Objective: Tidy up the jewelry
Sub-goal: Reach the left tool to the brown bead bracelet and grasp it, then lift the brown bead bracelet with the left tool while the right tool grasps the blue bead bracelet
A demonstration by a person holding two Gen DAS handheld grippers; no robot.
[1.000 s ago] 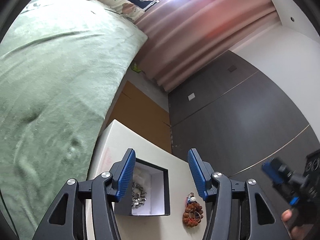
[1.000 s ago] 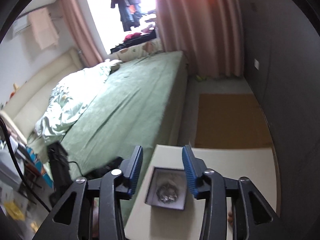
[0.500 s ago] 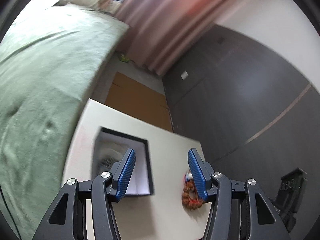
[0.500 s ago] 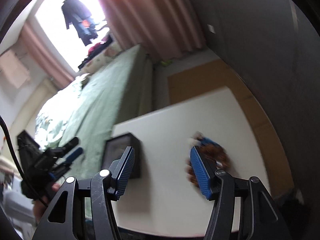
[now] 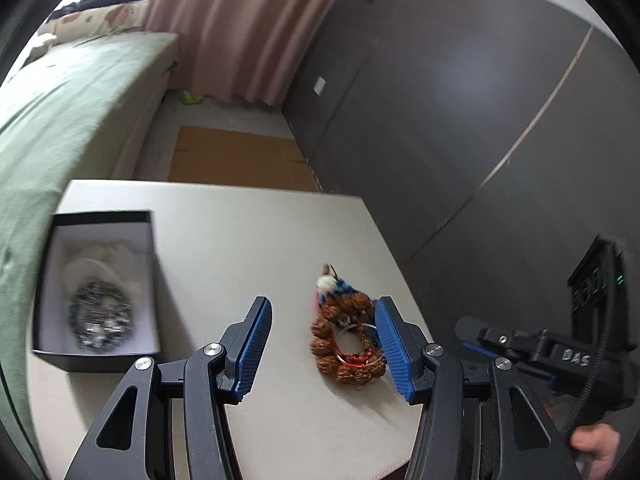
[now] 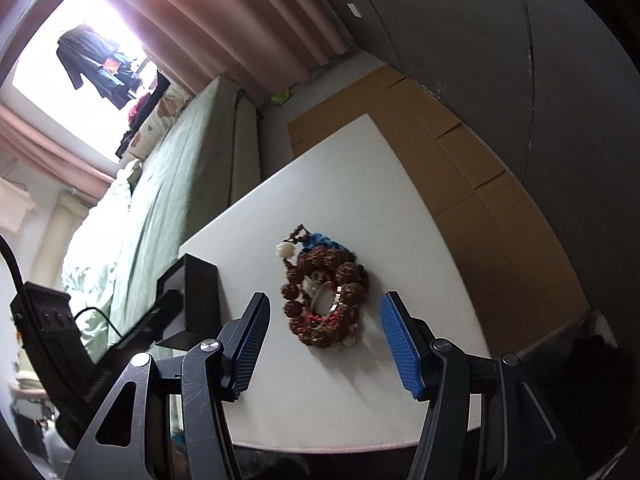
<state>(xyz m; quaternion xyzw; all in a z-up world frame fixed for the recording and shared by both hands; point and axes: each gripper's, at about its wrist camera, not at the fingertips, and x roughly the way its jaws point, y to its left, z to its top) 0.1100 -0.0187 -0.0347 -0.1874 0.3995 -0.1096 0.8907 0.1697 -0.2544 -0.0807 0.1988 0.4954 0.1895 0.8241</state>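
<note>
Left tool point(image 5: 323, 344): we see its blue pads spread wide with nothing between them; it hangs over the near part of the counter, its right pad just beside the bead pile.
Right tool point(image 6: 323, 338): also spread wide and holding nothing; we see it above the counter with the bead pile lying ahead, between the lines of its two pads.
Bead pile point(image 6: 322, 292): a heap of brown knobbly bracelets with red thread, a thin bangle, a white bead and a blue tassel, resting on the counter toward its right side.
Box point(image 5: 96, 292): black outside, white inside, open at the top, on the left part of the counter, well apart from the bead pile; we make out a blurred silvery piece of jewelry point(image 5: 102, 316) inside it.
Counter point(image 5: 248, 240): pale and plain.
Cardboard point(image 5: 236, 164): flat on the floor beyond the counter.
Bed point(image 5: 60, 100): green cover, left of the counter.
Curtain point(image 5: 240, 28): pink, at the far end.
</note>
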